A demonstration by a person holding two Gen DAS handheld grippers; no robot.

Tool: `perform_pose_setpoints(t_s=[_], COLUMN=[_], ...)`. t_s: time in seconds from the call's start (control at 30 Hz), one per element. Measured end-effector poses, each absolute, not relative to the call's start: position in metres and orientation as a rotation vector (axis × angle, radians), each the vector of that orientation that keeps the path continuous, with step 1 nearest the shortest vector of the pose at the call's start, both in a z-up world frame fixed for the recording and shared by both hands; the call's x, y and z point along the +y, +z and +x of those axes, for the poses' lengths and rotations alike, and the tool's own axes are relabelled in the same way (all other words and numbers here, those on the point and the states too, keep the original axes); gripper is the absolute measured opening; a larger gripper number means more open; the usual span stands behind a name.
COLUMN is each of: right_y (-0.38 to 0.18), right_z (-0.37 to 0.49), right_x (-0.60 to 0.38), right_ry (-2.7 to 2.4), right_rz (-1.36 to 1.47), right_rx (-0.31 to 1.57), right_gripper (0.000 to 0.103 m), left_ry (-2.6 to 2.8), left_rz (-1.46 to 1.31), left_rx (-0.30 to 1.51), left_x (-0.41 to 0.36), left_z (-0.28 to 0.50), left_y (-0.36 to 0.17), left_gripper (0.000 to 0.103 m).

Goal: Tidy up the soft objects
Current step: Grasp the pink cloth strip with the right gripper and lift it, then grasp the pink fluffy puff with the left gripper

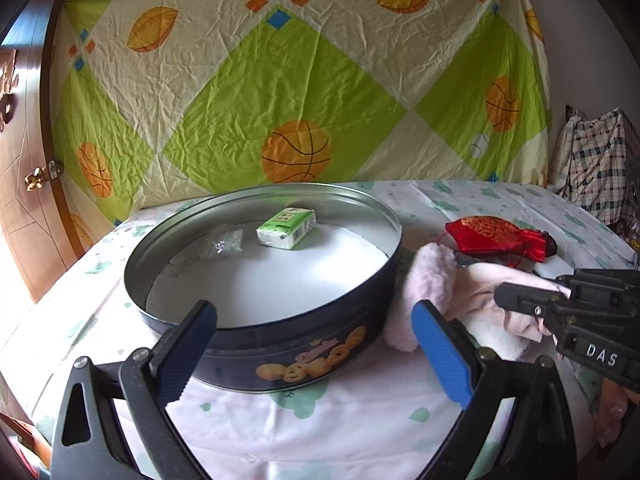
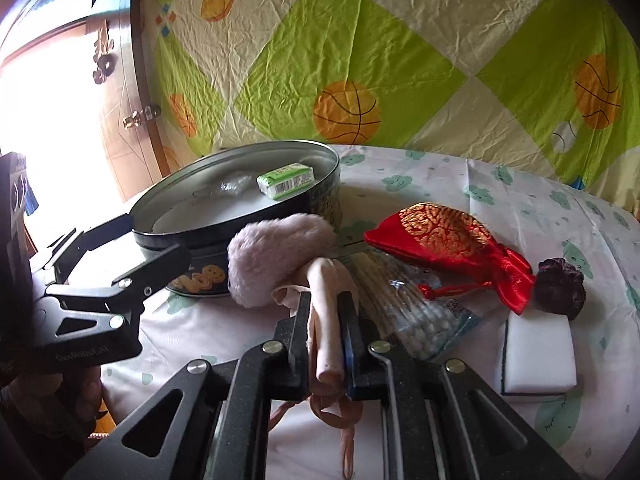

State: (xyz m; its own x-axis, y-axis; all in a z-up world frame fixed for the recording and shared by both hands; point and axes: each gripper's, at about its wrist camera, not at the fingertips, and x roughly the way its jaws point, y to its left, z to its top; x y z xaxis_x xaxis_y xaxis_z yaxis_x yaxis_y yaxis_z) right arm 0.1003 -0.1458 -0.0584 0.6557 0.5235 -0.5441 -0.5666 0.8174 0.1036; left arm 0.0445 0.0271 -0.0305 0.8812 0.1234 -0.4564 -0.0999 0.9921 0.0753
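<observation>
**A:** What has the right claw (image 2: pixel 325 322) got?

**B:** Its jaws are clamped tight on the pink cloth band of a pale pink fluffy earmuff (image 2: pixel 280 258). The band runs straight between the pads, and the furry cup lies just ahead and a little to the left of the tips, resting on the bed sheet (image 2: pixel 440 172). Loose pink loops hang out behind the jaws, toward the camera.

**A:** And the left claw (image 1: pixel 316 350)?

**B:** Gaping wide, nothing between its blue pads (image 1: pixel 442 354). The near wall of the round cookie tin (image 1: pixel 280 344) sits right between and ahead of its fingers; the earmuff lies just beside its right finger.

**A:** What's inside the tin?

**B:** A green tissue pack (image 1: pixel 286 228) at the far side and a small clear packet (image 1: pixel 224 242) to its left.

**A:** Anything else around the right claw?

**B:** Just ahead and to the right, a clear bag of cotton swabs (image 2: pixel 404 304), touching the earmuff band. Beyond that, a red and gold drawstring pouch (image 2: pixel 452 246) lies partly on the bag. Farther right sit a dark crumpled scrunchie (image 2: pixel 560 286) and a white sponge block (image 2: pixel 538 354), touching each other. A patterned sheet (image 2: pixel 360 40) hangs behind the bed.
</observation>
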Motion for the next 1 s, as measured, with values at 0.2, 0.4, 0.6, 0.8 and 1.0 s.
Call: perform_pose_setpoints(t_s=[0.2,0.4,0.6,0.8,1.0], right_y=[-0.048,-0.038,-0.040,-0.033,-0.025], right_z=[0.092,0.087,0.090,0.090,0.092], right_x=[-0.170,-0.192,-0.204,-0.207,-0.204], right_ry=[0.572,0.501,0.478,0.479,0.463], right_rz=[-0.014,0.011,0.050,0.061,0.049], right_rx=[0.520,0.441,0.430,0.405,0.366], right_gripper=[0.013,0.013,0.013,0.013,0.013], left_ry=[0.060,0.009,-0.033,-0.053,-0.045], left_rz=[0.059,0.091,0.119,0.144,0.142], left_rx=[0.483,0.501,0.545,0.602,0.638], left_x=[0.011,-0.007,-0.025,-0.038,-0.041], left_z=[0.047,0.053,0.062,0.078,0.090], left_y=[-0.029,-0.029,-0.033,-0.037,-0.042], left_gripper=[0.099,0.098,0.097,0.087,0.065])
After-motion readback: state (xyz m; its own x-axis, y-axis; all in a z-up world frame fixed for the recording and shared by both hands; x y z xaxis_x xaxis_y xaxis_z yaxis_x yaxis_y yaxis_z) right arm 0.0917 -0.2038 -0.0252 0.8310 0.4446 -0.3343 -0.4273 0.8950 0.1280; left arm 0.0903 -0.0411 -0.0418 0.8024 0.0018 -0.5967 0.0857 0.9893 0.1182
